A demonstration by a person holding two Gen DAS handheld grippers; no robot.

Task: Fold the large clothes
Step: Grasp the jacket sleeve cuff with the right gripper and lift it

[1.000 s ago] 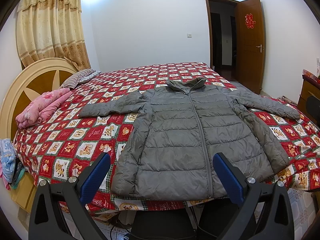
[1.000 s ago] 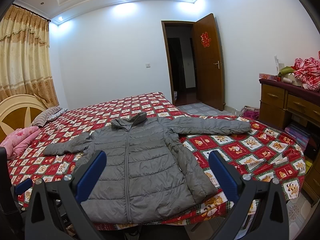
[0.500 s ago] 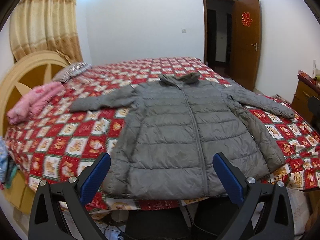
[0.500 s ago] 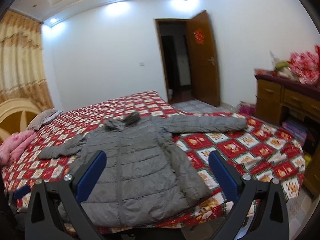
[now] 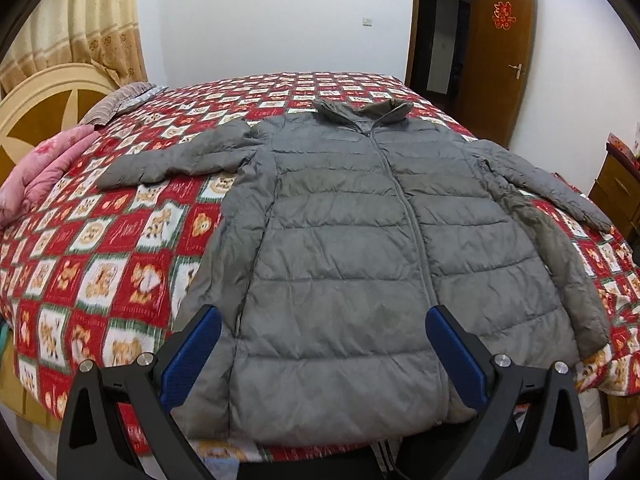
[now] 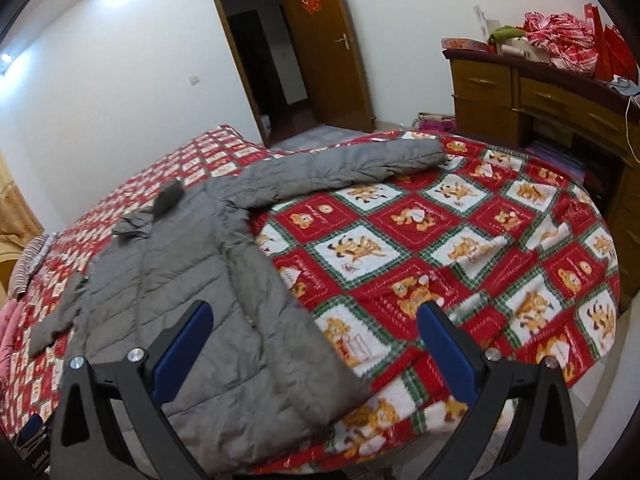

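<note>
A grey quilted jacket (image 5: pixel 352 248) lies flat, front up and zipped, on a bed with a red checked bear-print cover (image 5: pixel 100 264). Both sleeves are spread out to the sides. My left gripper (image 5: pixel 324 344) is open and empty, just above the jacket's hem near the bed's front edge. In the right wrist view the jacket (image 6: pixel 200 280) lies to the left, its right sleeve (image 6: pixel 340 168) stretched out across the cover (image 6: pixel 480 240). My right gripper (image 6: pixel 312 340) is open and empty, above the jacket's lower right corner.
A pink folded blanket (image 5: pixel 36 172) and a striped pillow (image 5: pixel 120 100) lie at the headboard end on the left. A wooden dresser (image 6: pixel 560 112) with red bags on top stands to the right of the bed. A wooden door (image 5: pixel 496 56) stands open behind.
Both grippers have moved forward and down toward the bed. The right gripper has also swung to the right, so the jacket now sits on its left. The jacket has not moved.
</note>
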